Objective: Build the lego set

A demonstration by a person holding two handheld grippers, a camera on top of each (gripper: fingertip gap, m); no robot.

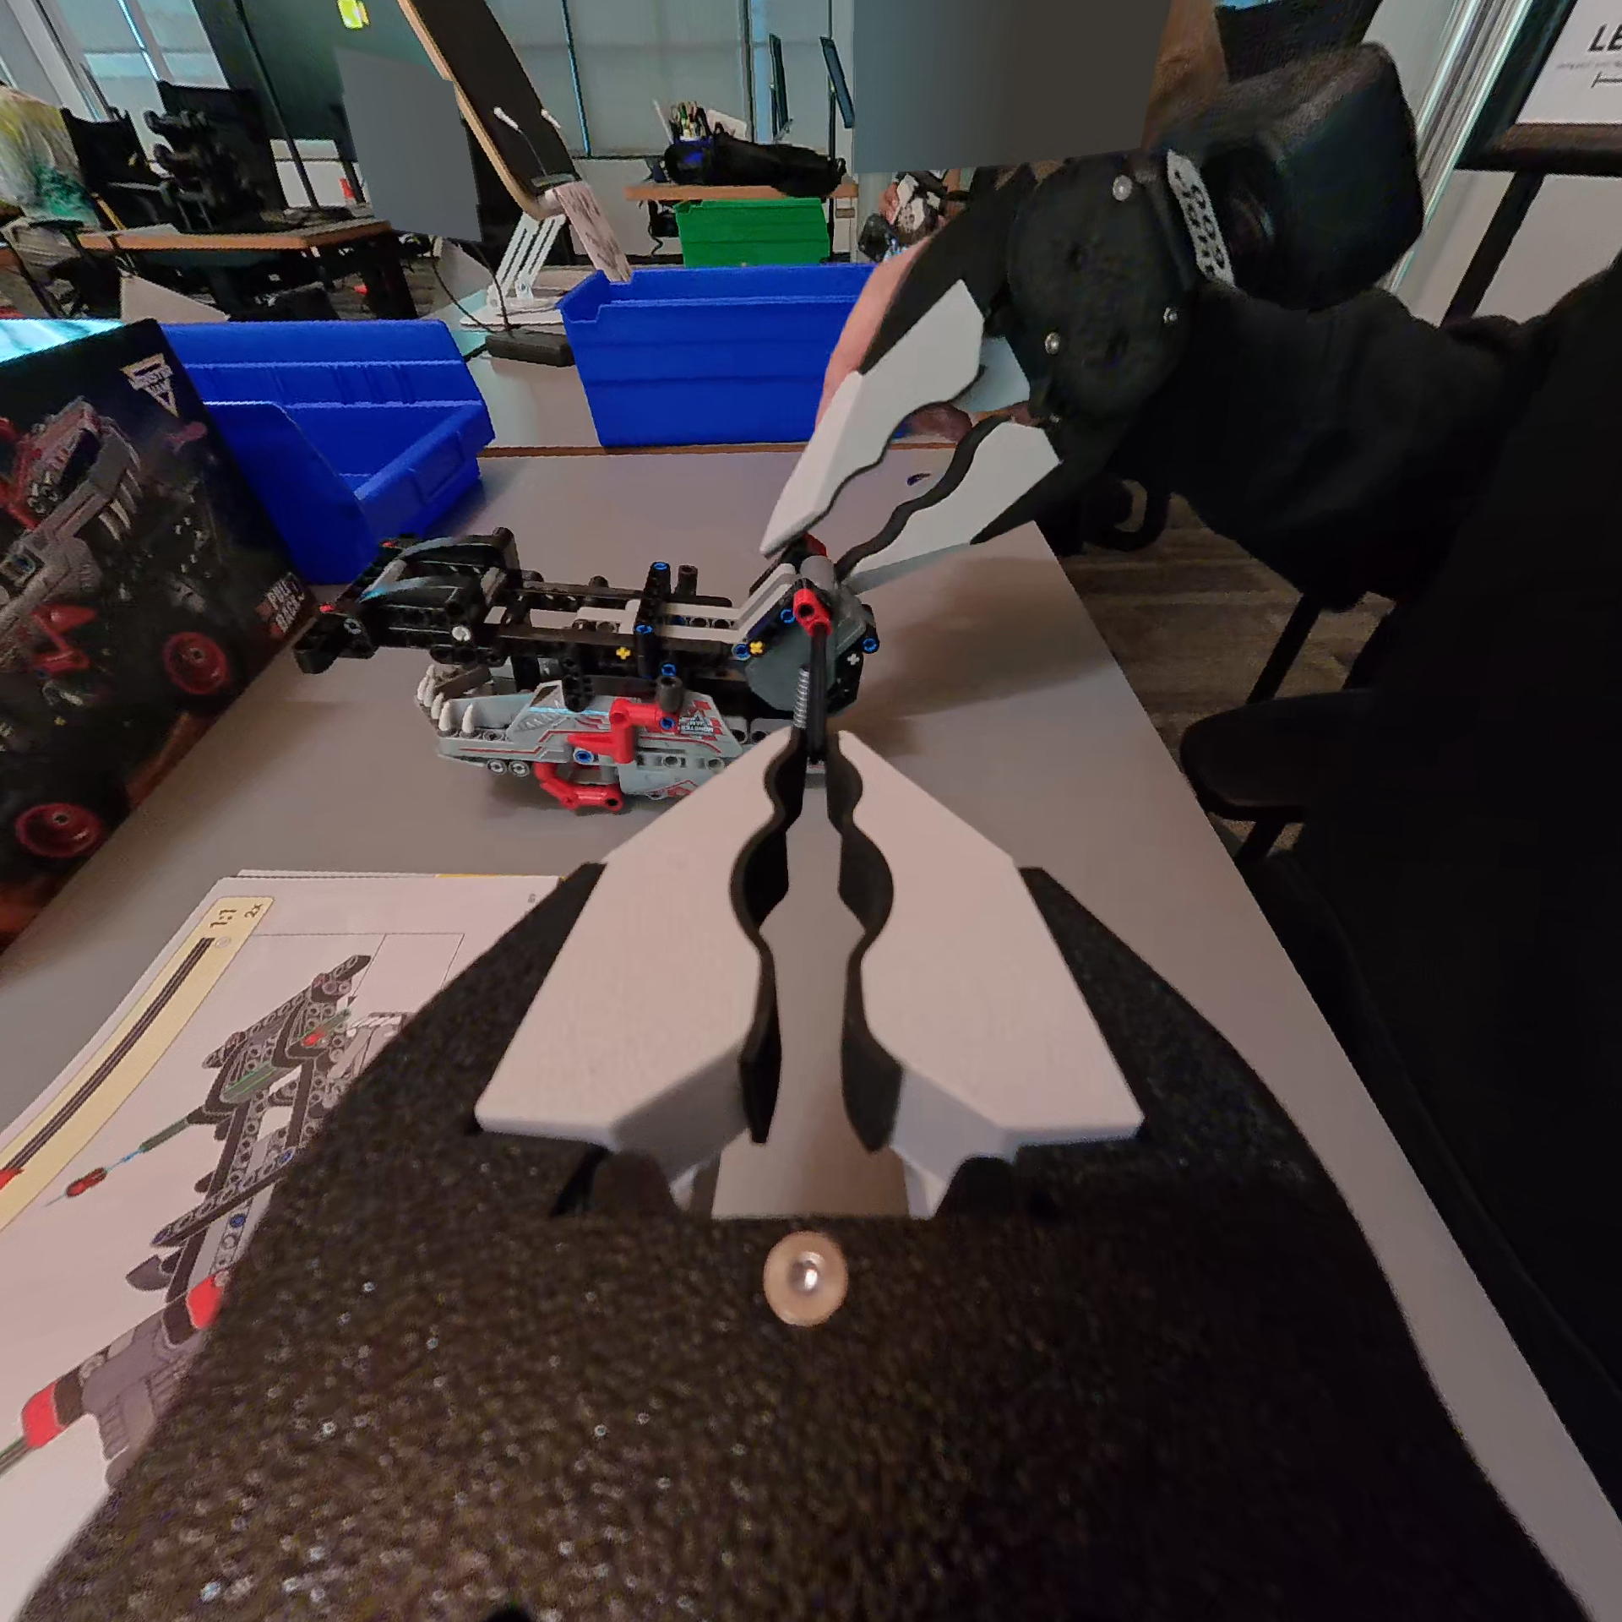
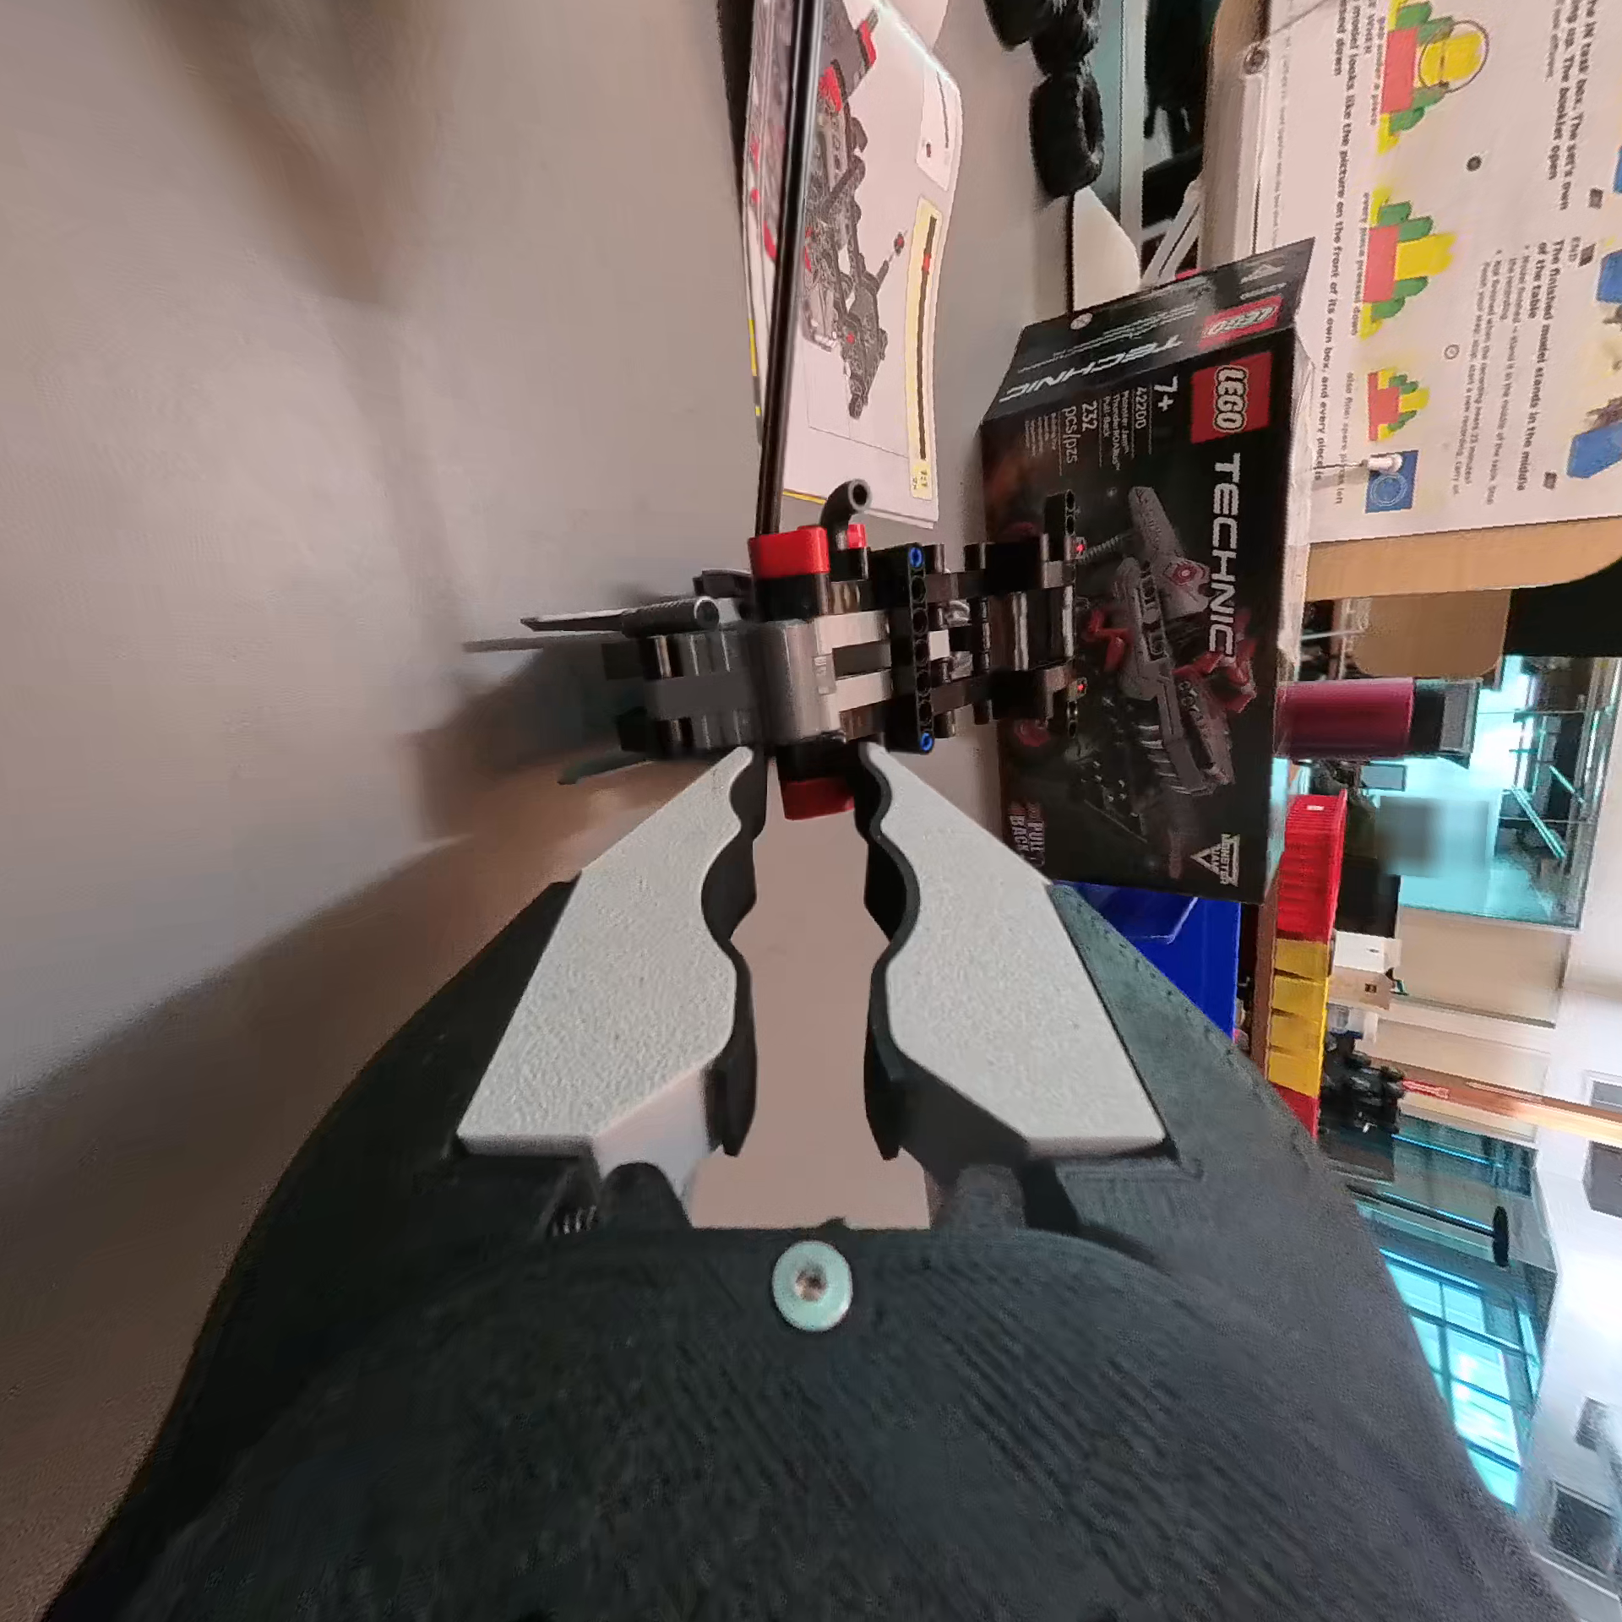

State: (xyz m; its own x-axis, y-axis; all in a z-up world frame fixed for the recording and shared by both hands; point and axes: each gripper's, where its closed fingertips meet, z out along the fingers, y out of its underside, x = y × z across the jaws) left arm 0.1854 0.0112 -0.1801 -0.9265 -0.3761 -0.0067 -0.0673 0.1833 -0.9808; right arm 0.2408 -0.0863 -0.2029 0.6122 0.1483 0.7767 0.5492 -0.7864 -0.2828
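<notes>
Just ahead of our left gripper (image 1: 812, 746), pinched on a thin black rod (image 1: 816, 693), and between our right gripper (image 2: 812, 772)'s clamped tips, sits the half-built model (image 1: 597, 658): light, rigid, snap-fit, we judge; best held by its frame.

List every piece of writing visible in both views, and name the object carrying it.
I won't quote writing; these things bear it:
Black set box: logos, words, numbers.
Instruction booklet: small numbers.
Wall poster: small print.
White sign: cut off at the edge.
</notes>
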